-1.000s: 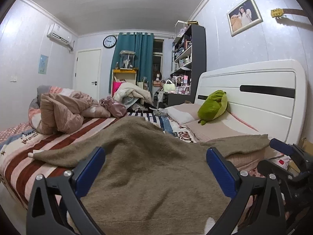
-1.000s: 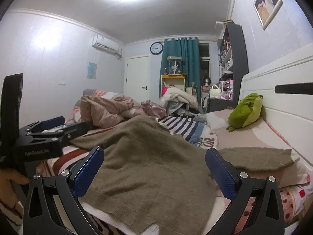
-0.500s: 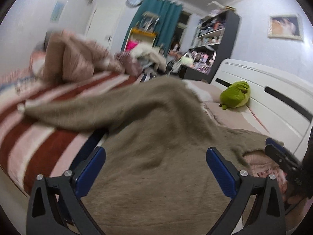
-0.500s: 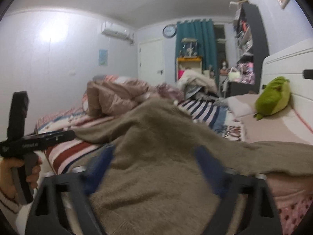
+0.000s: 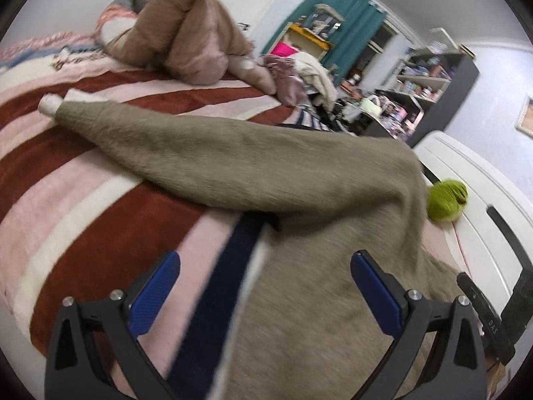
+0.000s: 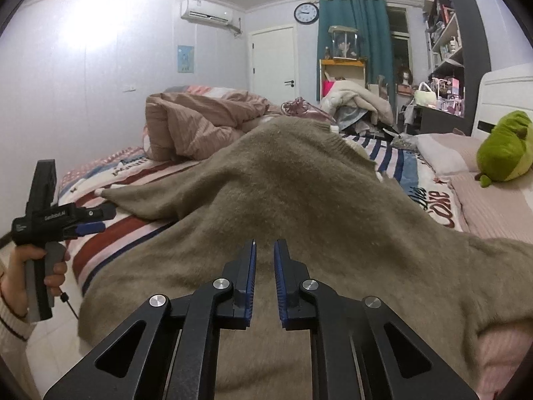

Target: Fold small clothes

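A brown knit sweater [image 5: 299, 180] lies spread on the striped bed [image 5: 66, 180]; one sleeve stretches left to a pale cuff [image 5: 50, 105]. My left gripper [image 5: 265, 266] is open and hovers over the sweater's left edge. In the right wrist view the sweater [image 6: 299, 193] fills the middle. My right gripper [image 6: 265, 253] has its jaws nearly together over the near hem; whether cloth sits between them does not show. The left gripper [image 6: 83, 221] also shows there at the left, held in a hand.
A crumpled pink-brown duvet [image 5: 186, 33] lies at the bed's far side. A green plush toy [image 6: 503, 143] sits on the pillows by the white headboard [image 5: 483, 200]. Shelves [image 6: 456, 33] and a cluttered desk stand beyond the bed.
My right gripper has closed from wide open to nearly shut over the sweater's hem. My left gripper has swung left and tilted down toward the sleeve, staying open.
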